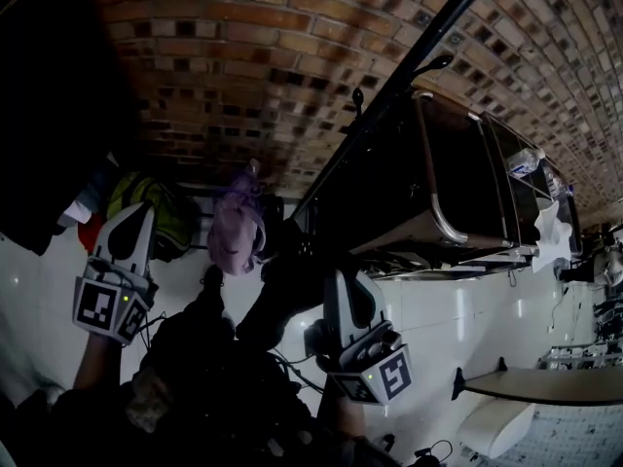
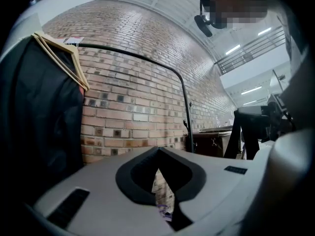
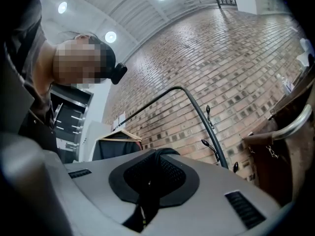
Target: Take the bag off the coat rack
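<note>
A black coat rack (image 1: 389,86) with hooks stands against a brick wall. A purple bag (image 1: 237,230) hangs from it. A black bag (image 1: 280,295) sits just below the bar. My right gripper (image 1: 337,274) is at this black bag and is shut on its black strap (image 3: 147,191), which loops over the closed jaw tips in the right gripper view (image 3: 156,154). My left gripper (image 1: 142,210) is left of the purple bag and apart from it. Its jaws (image 2: 158,154) are shut at the tips with nothing between them. A scrap of purple (image 2: 165,210) shows through the gap below.
A dark case with a metal rim (image 1: 458,183) stands right of the rack. Green and red clothes (image 1: 161,212) hang at the left. A wooden hanger with a dark garment (image 2: 64,58) hangs on the rack's far end. A white ledge (image 1: 545,382) lies at lower right.
</note>
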{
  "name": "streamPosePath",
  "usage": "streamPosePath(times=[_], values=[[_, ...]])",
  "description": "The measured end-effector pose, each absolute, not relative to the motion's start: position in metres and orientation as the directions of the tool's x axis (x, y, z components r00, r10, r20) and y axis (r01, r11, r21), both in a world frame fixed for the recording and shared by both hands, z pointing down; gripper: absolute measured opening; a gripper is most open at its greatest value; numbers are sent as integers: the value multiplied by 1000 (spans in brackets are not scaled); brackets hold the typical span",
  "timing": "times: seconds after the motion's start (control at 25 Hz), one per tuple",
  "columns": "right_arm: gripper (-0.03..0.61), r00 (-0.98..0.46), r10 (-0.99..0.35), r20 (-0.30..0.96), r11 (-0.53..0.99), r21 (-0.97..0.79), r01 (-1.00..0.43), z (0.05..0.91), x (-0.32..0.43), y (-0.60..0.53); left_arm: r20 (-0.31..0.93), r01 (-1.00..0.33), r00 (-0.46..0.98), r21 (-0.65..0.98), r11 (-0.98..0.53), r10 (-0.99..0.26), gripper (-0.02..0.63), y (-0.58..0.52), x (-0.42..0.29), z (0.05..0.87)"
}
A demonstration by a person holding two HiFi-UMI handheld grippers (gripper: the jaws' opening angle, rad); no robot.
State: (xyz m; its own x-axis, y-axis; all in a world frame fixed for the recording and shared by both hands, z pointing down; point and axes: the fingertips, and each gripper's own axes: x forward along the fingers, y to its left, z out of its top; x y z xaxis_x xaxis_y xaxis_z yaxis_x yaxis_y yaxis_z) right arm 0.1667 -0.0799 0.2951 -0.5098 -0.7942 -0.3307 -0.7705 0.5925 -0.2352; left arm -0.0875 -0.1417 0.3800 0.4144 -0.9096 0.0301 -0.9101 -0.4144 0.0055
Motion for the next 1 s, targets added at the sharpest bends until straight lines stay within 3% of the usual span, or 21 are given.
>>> streamPosePath(times=[1.0], values=[[14,-454,-846,-281,521,-252,-815,312,154,-39,51,-915,403,11,-403,-914,40,-95,-132,377]])
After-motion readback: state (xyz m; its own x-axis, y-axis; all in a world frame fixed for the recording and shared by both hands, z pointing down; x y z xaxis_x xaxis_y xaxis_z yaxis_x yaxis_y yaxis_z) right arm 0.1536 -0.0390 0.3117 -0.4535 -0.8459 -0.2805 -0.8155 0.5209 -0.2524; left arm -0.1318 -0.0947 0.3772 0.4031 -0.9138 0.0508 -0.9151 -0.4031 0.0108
